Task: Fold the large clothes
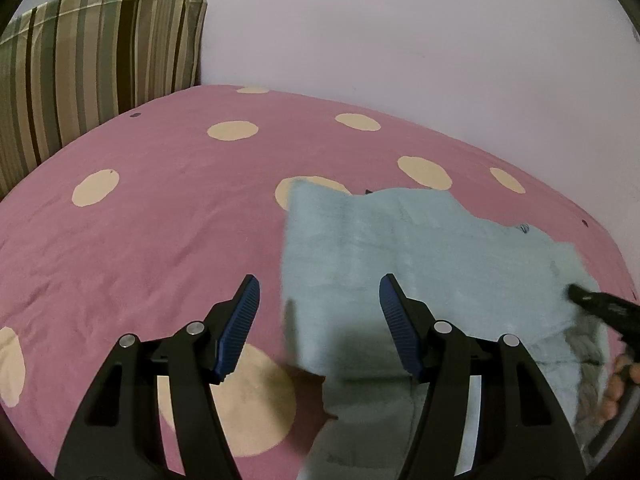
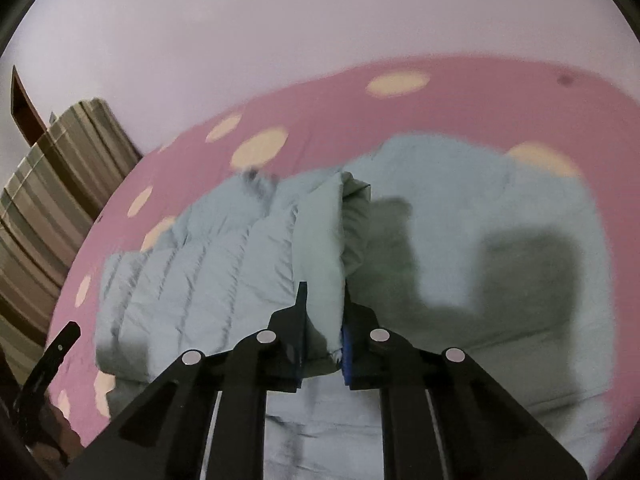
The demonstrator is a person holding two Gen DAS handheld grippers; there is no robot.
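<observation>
**Padded Garment Gripped at a Fold on a Spotted Bed**

A bed covered in a pink sheet with large cream polka dots (image 1: 160,216) filled both views, set against a plain pale wall (image 1: 400,40). A cushion in green, brown and cream stripes (image 1: 100,64) stood upright at the bed's far left corner, touching the wall. A large pale blue quilted garment (image 2: 208,264) lay spread across the sheet, its stitched channels visible in the right wrist view and part of its edge lying over one cream dot. The right gripper (image 2: 324,320) pointed down at the garment, its jaws clamped on a raised fold of the pale blue fabric, which stood up between them above the flat part of the garment. The gripper's dark shadow fell on the cloth to the right of the fold. The left gripper (image 1: 320,312) hovered over the garment's left edge, its jaws apart with nothing between them; one blue ribbed pad (image 1: 240,320) sat over bare sheet, the other over the cloth. At the right edge of the left wrist view, fingers of a hand (image 1: 618,384) showed beside the black body of the right gripper.
</observation>
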